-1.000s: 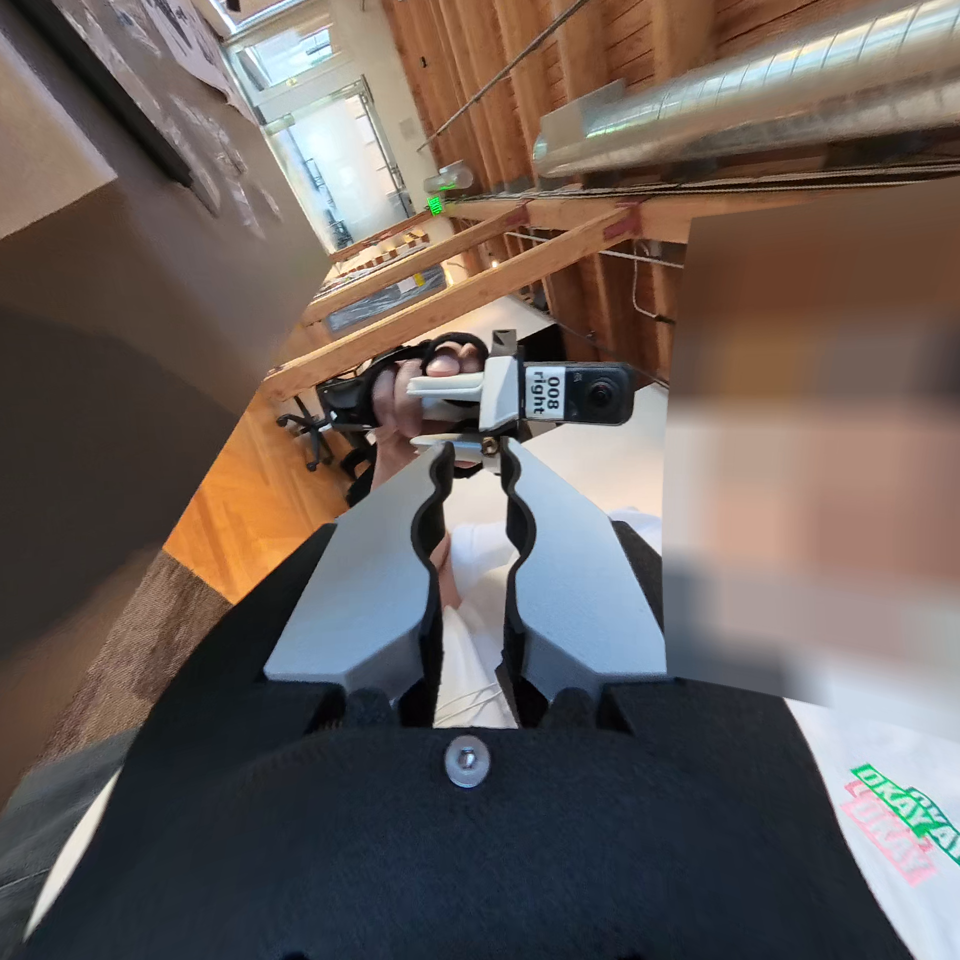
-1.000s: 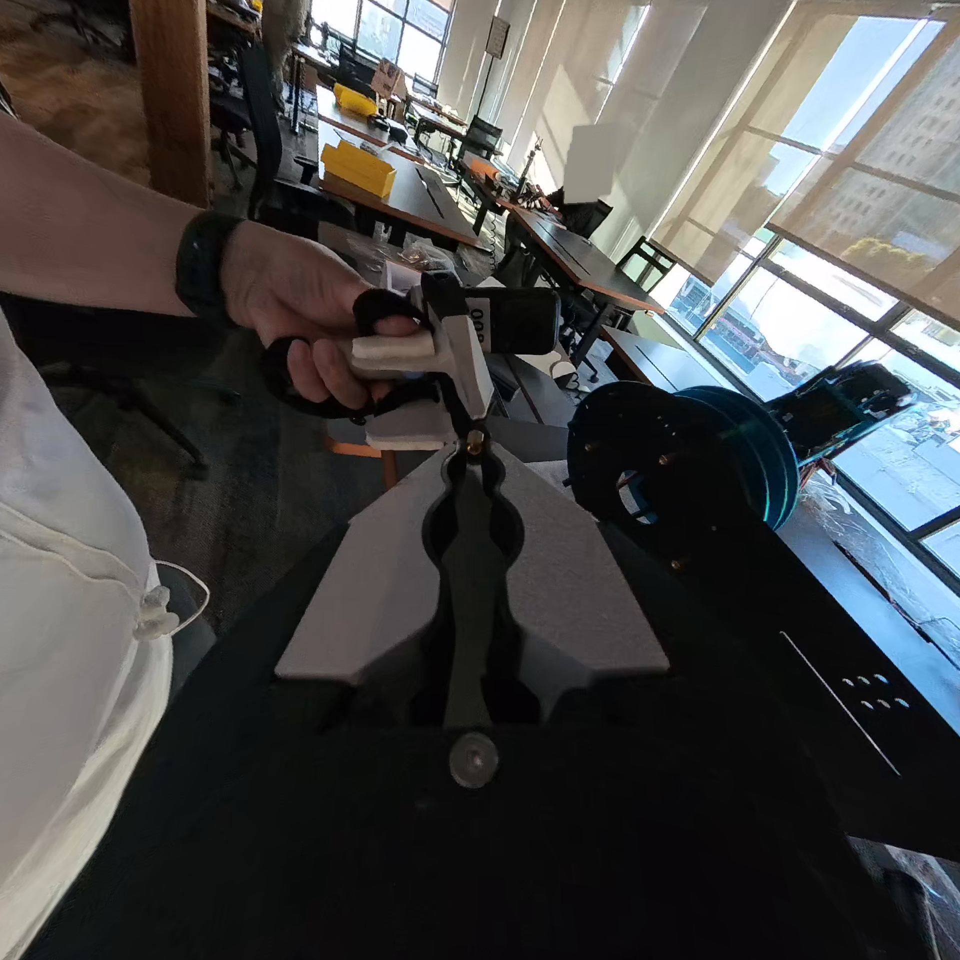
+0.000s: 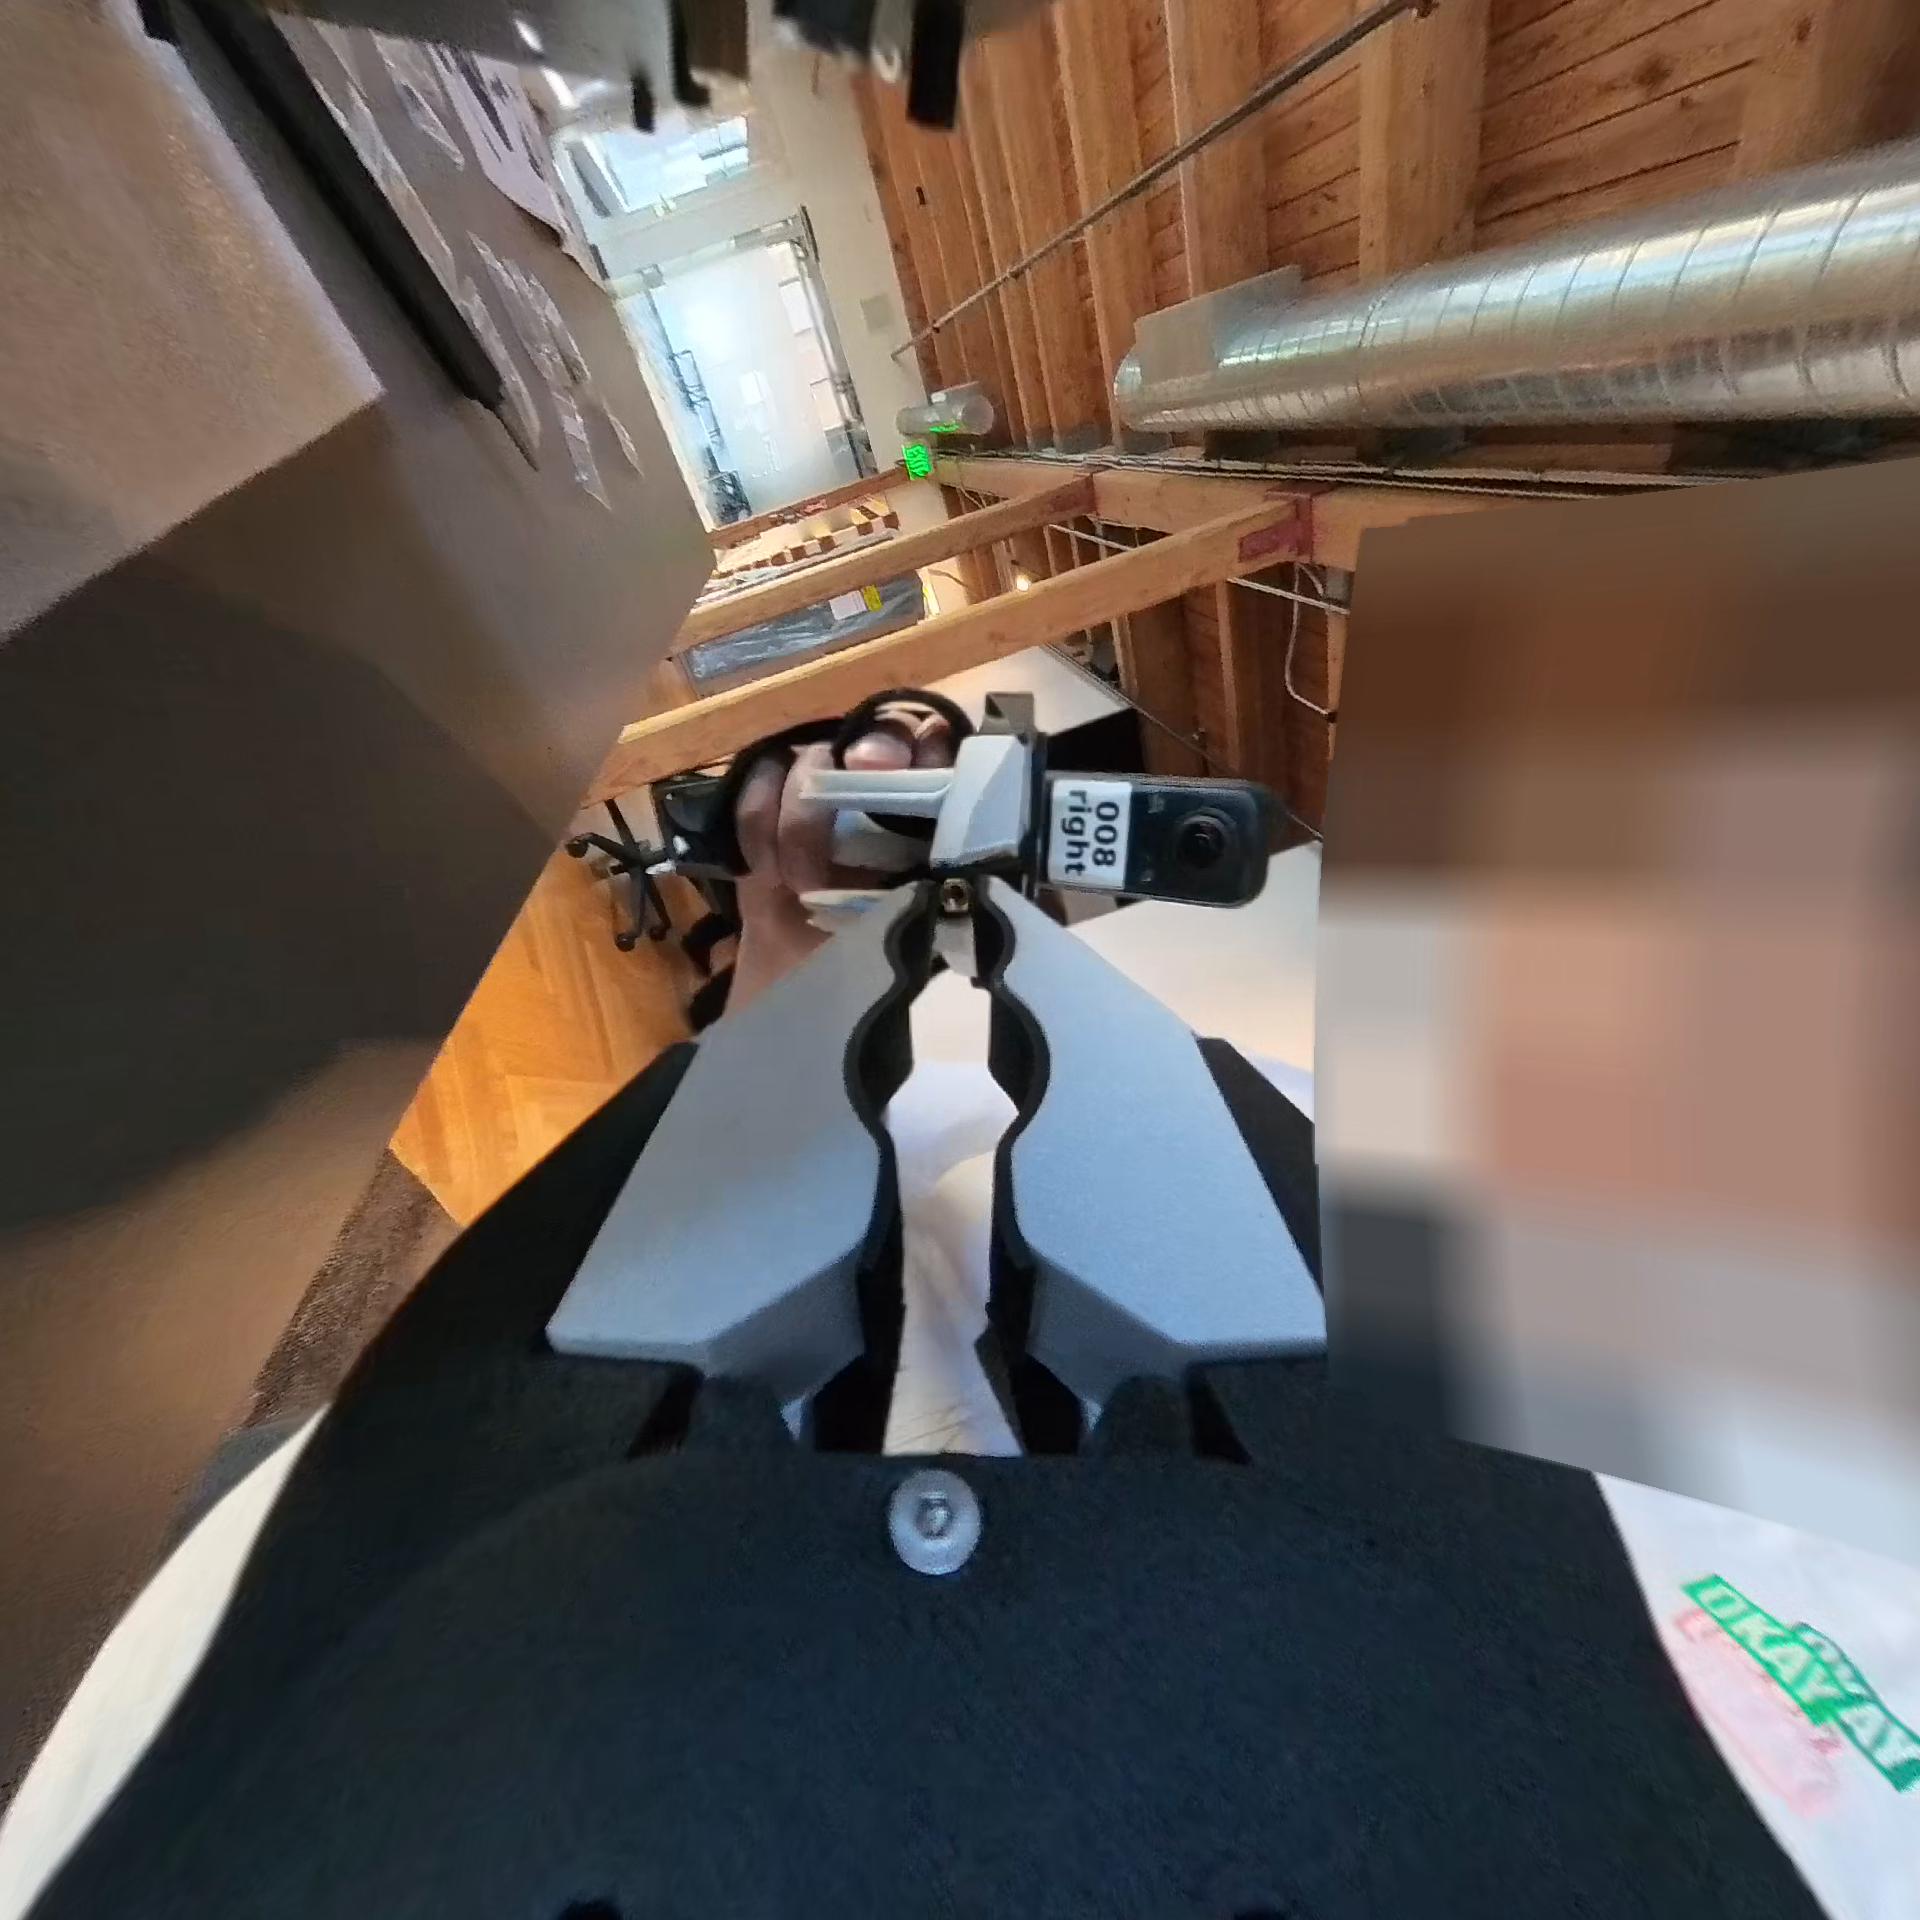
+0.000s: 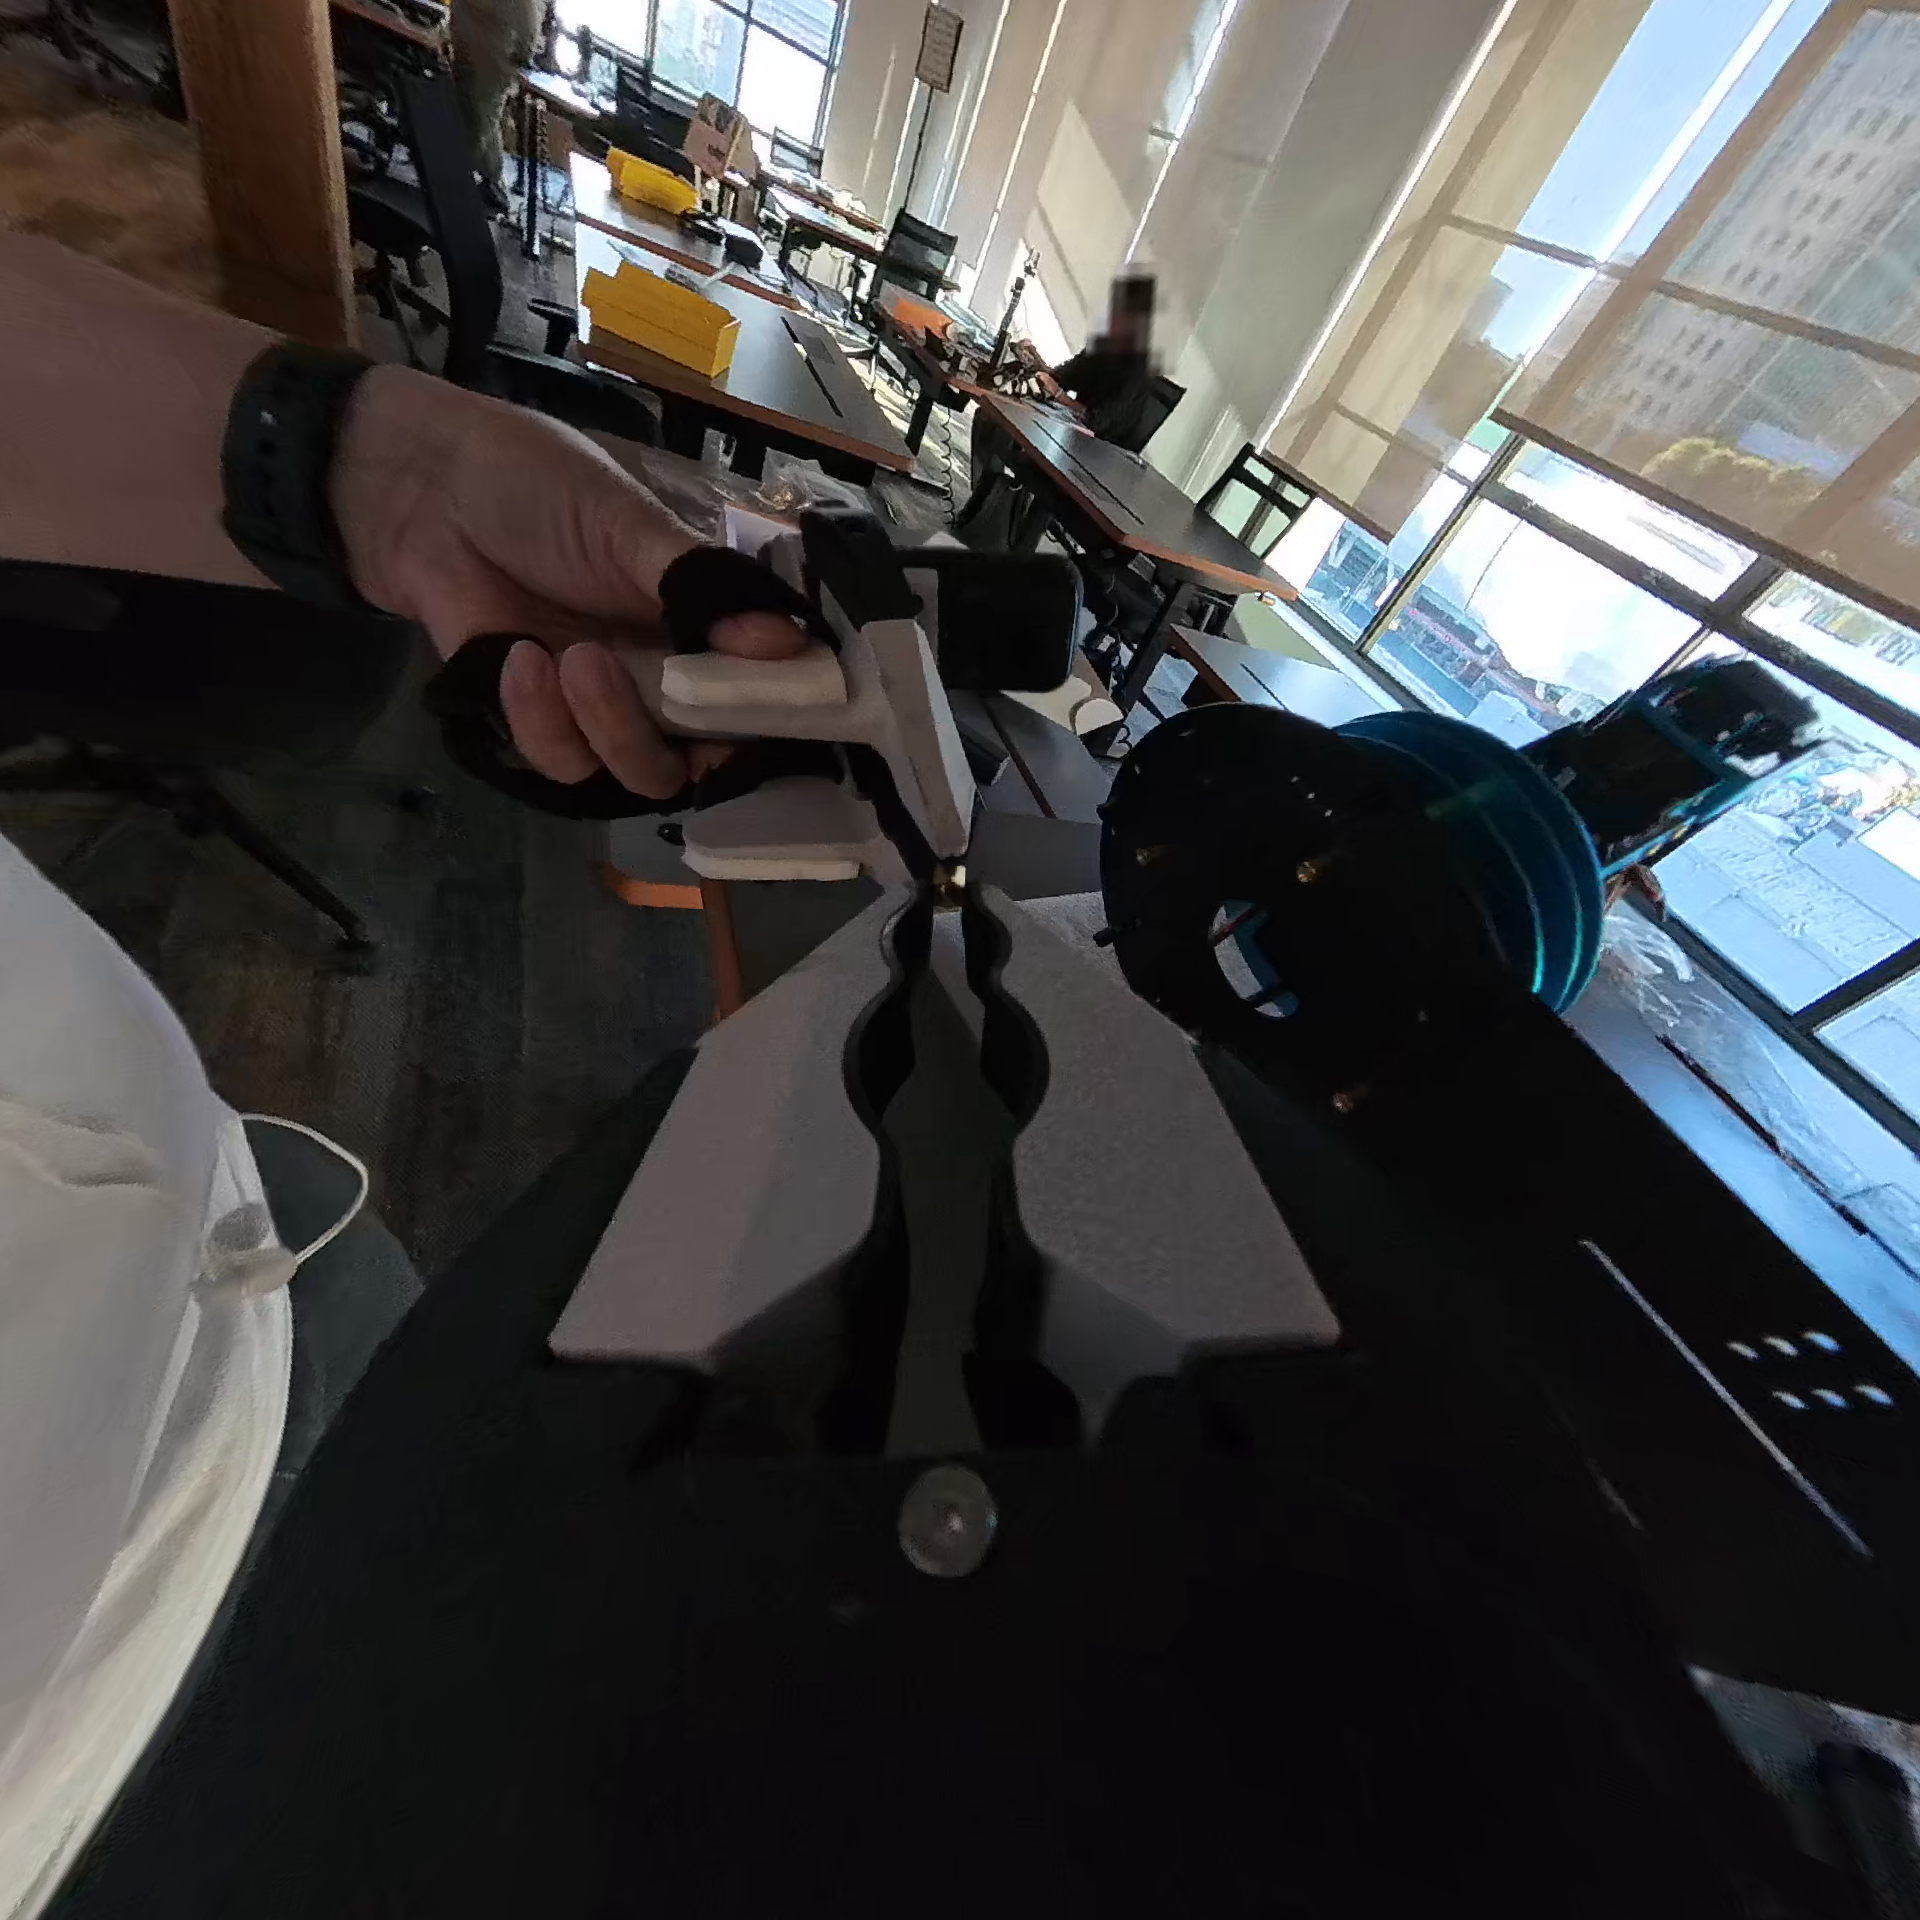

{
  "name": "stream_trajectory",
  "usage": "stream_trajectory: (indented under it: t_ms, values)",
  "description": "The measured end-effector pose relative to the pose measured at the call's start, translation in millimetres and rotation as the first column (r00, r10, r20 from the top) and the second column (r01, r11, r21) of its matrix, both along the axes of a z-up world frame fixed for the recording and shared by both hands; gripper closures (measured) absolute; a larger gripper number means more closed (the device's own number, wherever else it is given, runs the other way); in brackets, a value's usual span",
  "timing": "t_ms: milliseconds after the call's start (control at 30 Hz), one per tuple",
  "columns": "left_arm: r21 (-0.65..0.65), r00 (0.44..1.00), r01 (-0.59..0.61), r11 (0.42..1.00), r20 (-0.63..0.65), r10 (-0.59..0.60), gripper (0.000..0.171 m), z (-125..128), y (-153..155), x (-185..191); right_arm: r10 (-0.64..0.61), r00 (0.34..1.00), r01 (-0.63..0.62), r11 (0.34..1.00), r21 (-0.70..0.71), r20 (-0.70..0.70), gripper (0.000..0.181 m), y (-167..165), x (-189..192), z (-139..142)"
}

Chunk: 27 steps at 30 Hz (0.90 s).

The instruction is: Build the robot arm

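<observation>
Left hand-held gripper [image 3: 951,920] is pointing tip-to-tip at the right hand-held gripper [image 4: 948,914], with tips just beside each other's mounts. Both are showing a narrow gap between the fingers and gripping nothing. A hand [image 4: 520,582] wearing a black wristband [image 4: 275,468] is squeezing the left one's handle. A black-and-blue disc device [image 4: 1351,914] is sitting on the dark worktop [image 4: 1766,1299], just right of the right gripper's tips. Yellow bins [image 4: 655,312] are sitting far behind that device.

Both grippers: grey wedge fingers [image 3: 1122,1132] with wavy black inner edges, black base, silver screw [image 3: 932,1538] behind them. Person's got a white shirt [image 3: 1766,1621] and black wristband [image 4: 278,468].
</observation>
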State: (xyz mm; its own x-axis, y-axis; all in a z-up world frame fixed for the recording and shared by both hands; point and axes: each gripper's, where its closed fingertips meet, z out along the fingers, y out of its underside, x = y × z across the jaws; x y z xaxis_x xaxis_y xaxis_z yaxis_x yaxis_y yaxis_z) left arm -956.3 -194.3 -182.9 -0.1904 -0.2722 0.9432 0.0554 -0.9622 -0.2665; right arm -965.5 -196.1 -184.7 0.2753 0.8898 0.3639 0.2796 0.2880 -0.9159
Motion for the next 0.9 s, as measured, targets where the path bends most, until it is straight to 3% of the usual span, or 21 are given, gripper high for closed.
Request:
stream_trajectory:
  t_ms: [33, 100, 267, 400, 467, 567, 733, 900]
  values:
    - [0.007, 0.999, -0.016, 1.000, -0.027, 0.017, 0.159, -3, 3, -3, -0.013, 1.000, 0.013, 1.000, -0.017, -0.016, 0.177, 2, -2, -1]
    - [0.044, 0.993, -0.057, 0.997, -0.102, 0.061, 0.145, -9, 11, -14, -0.124, 0.991, 0.122, 0.992, -0.043, -0.049, 0.177, 17, -2, -6]
    - [0.237, 0.949, -0.134, 0.962, -0.248, 0.193, 0.150, -15, 41, -61, -0.494, 0.869, 0.494, 0.869, 0.037, -0.017, 0.177, 70, 0, -32]
    - [0.413, 0.896, -0.115, 0.904, -0.349, 0.273, 0.151, -15, 75, -96, -0.631, 0.772, 0.611, 0.769, 0.188, 0.074, 0.177, 99, -15, -51]
    - [0.417, 0.909, -0.071, 0.906, -0.346, 0.231, 0.151, -8, 82, -105, -0.699, 0.702, 0.647, 0.707, 0.287, 0.139, 0.177, 112, -19, -59]
    - [0.435, 0.917, 0.007, 0.901, -0.362, 0.167, 0.151, -5, 87, -118, -0.738, 0.640, 0.638, 0.666, 0.387, 0.214, 0.177, 121, -28, -71]
    - [0.473, 0.896, 0.113, 0.874, -0.429, 0.117, 0.151, -25, 93, -139, -0.784, 0.562, 0.615, 0.609, 0.501, 0.263, 0.177, 126, -30, -79]
    - [0.440, 0.905, 0.093, 0.893, -0.410, 0.108, 0.153, -38, 87, -148, -0.763, 0.565, 0.545, 0.631, 0.551, 0.315, 0.177, 129, -33, -86]
